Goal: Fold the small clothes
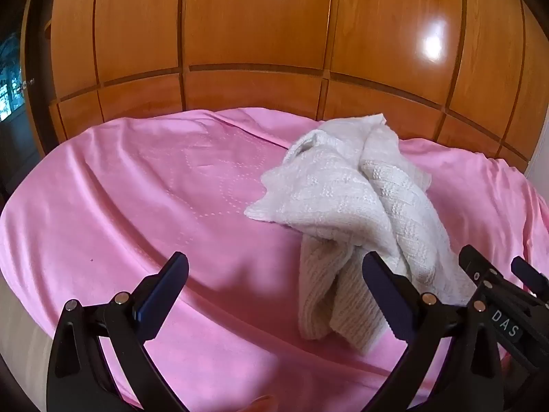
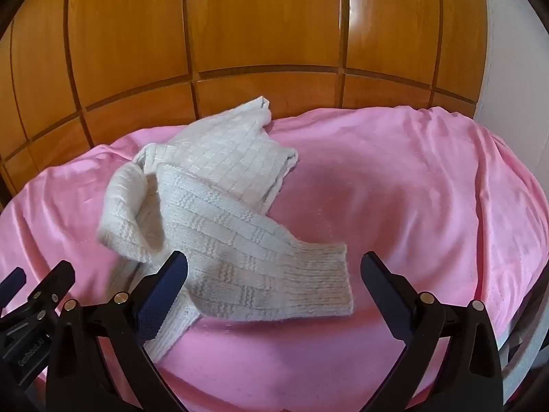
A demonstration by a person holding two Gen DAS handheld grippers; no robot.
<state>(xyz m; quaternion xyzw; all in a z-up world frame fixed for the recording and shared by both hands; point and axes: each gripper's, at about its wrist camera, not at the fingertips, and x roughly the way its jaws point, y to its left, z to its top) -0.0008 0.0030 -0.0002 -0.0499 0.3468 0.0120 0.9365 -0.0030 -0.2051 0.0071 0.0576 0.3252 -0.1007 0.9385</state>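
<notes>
One small white knitted sweater (image 2: 219, 213) lies crumpled on the pink blanket (image 2: 394, 206) that covers the bed, bunched into a loose heap with one sleeve stretched toward me, its ribbed cuff (image 2: 326, 285) flat on the blanket. From my left camera the same sweater (image 1: 346, 206) sits to the right of centre, a second ribbed end drooping toward the near edge.

My right hand-held gripper (image 2: 274, 276) hovers just above that cuff with its jaws spread wide; the cuff lies in the gap between them, and neither pad presses on it, though the left pad overlaps the sleeve in view. My left hand-held gripper (image 1: 276, 276) is also wide open and holds nothing: bare pink blanket shows between its fingers, while its right finger stands in front of the drooping knit. Both point down at a slant.

Behind the bed stands a glossy wooden wardrobe (image 1: 254, 34) with panelled doors. A white wall (image 2: 507, 51) shows at the far right.
</notes>
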